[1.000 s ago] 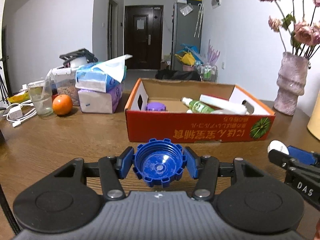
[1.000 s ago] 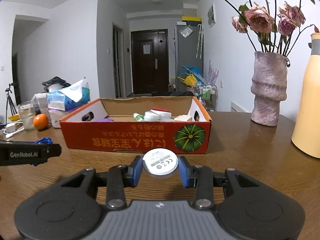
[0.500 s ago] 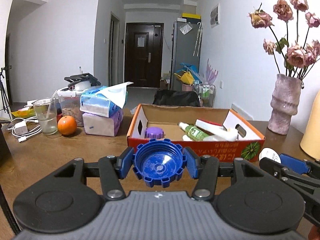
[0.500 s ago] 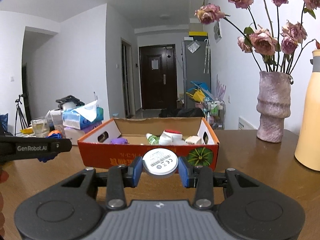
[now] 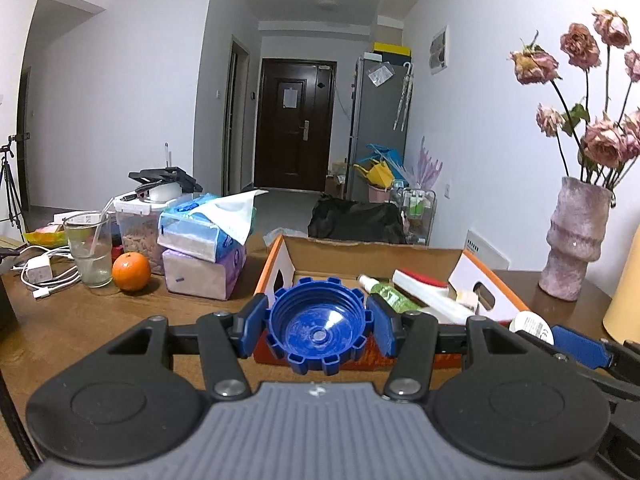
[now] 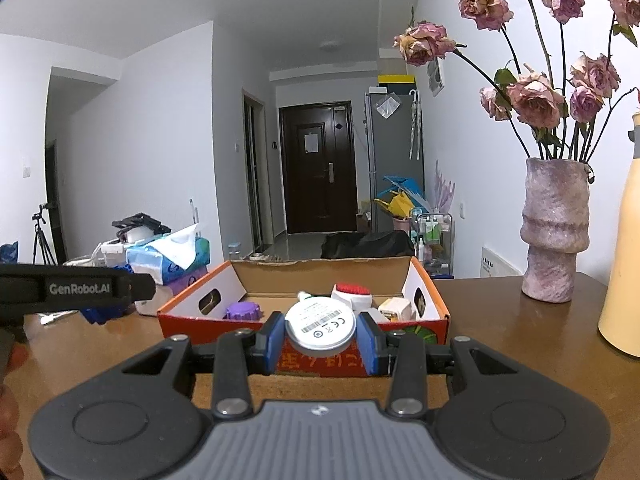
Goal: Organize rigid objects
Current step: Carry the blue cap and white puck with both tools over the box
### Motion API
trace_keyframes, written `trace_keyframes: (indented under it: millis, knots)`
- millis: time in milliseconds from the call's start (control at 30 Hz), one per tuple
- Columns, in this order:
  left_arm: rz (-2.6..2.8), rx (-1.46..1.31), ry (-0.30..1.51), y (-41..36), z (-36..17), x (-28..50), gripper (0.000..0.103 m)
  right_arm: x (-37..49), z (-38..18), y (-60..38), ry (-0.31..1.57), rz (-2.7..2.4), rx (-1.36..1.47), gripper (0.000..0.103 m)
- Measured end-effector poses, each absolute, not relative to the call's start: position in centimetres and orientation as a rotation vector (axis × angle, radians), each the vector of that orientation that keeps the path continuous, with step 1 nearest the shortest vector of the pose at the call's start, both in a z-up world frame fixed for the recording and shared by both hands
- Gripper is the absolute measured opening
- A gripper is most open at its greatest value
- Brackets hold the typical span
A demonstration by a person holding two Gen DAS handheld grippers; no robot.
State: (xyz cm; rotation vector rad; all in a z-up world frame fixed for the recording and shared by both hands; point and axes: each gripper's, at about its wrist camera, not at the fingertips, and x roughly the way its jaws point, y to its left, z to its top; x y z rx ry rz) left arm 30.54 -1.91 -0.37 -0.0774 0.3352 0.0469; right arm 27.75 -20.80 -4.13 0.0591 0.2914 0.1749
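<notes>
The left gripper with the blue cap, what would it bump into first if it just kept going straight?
Probably the cardboard box. The left gripper, shut on the blue cap, points slightly downward at the box's near orange wall. How much bare table lies between is hard to judge through the fisheye.

light: even, indoor | focus: sharp | edges: fisheye-bent, dark corners

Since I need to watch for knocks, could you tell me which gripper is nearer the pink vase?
Right. The right gripper, holding a white disc, is nearer the pink vase; the left gripper is farther left.
</notes>
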Motion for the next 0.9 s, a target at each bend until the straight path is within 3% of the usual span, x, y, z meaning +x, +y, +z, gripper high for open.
trace_keyframes:
  millis: [900]
  knots:
    - [0.064,-0.119,0.315,-1.6,0.0,37.4,0.056,34.8,-4.0,-20.3,0.275,0.185,0.079,0.038]
